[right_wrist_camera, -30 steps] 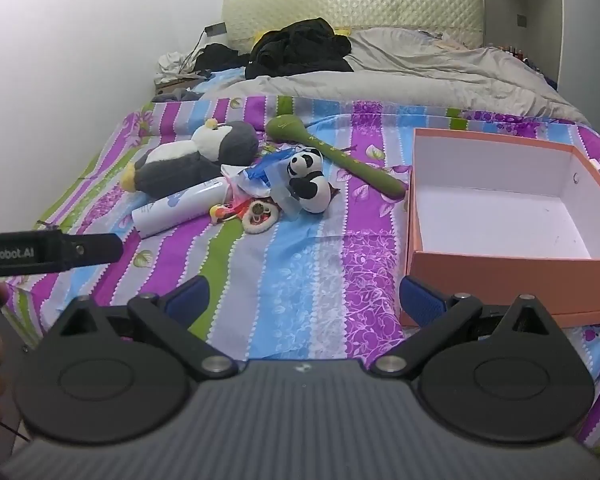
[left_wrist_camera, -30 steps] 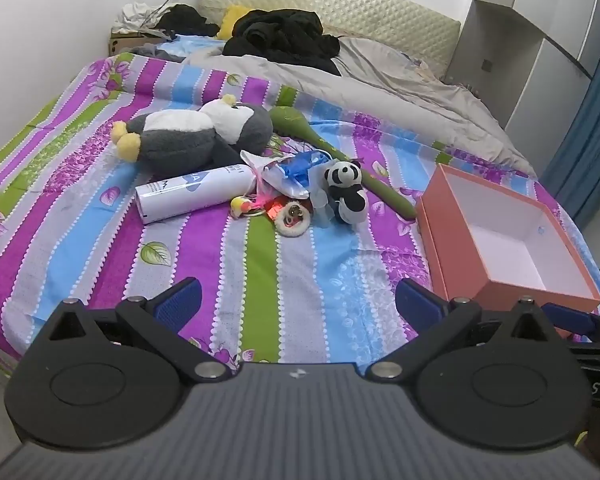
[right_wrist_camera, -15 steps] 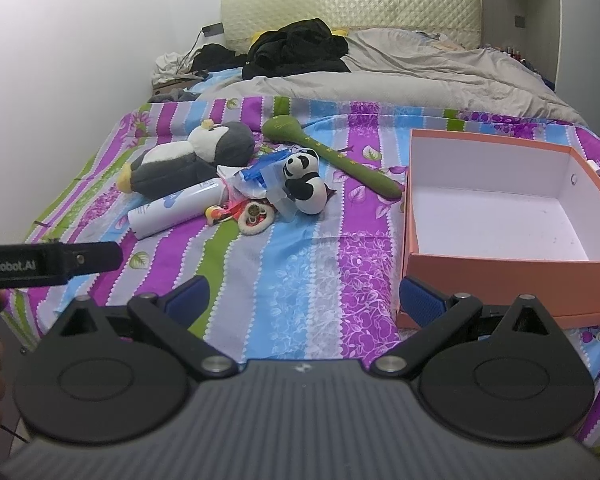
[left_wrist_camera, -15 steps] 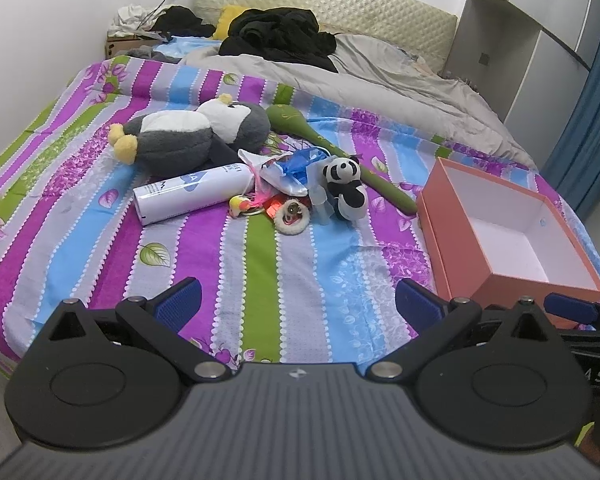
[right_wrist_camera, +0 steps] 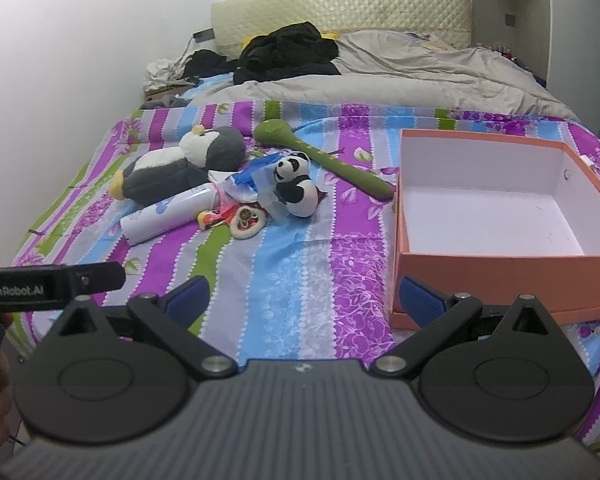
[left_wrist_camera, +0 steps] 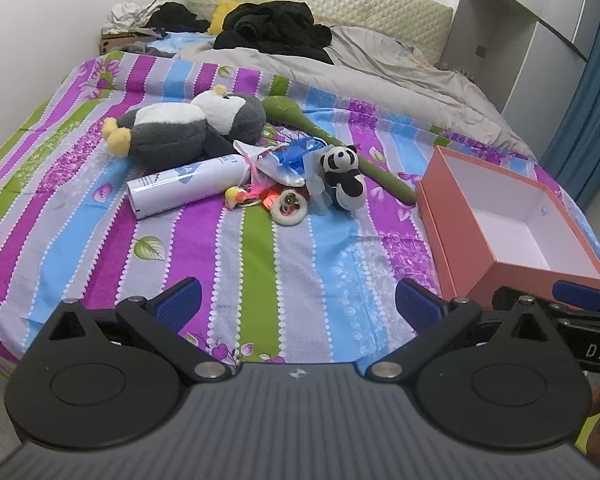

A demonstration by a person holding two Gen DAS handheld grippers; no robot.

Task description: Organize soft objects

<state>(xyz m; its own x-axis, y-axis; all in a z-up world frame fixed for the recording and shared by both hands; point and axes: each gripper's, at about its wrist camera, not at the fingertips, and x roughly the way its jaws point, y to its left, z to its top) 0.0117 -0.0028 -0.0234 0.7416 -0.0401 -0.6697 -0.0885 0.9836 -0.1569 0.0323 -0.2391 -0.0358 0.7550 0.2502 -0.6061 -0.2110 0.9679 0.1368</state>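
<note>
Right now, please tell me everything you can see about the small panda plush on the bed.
The small panda plush is a soft toy in black and white fur, with black ears, eye patches and limbs and a white head and belly. It lies tilted on the striped bedsheet, head toward the headboard, at the right end of the pile. Its left side rests against a clear plastic bag with blue inside. The green long-handled toy passes behind it. The orange box stands apart on its right. No gripper touches it.

Toy pile (left_wrist_camera: 260, 168) left of box (left_wrist_camera: 512, 264) on bed (left_wrist_camera: 260, 280).
</note>
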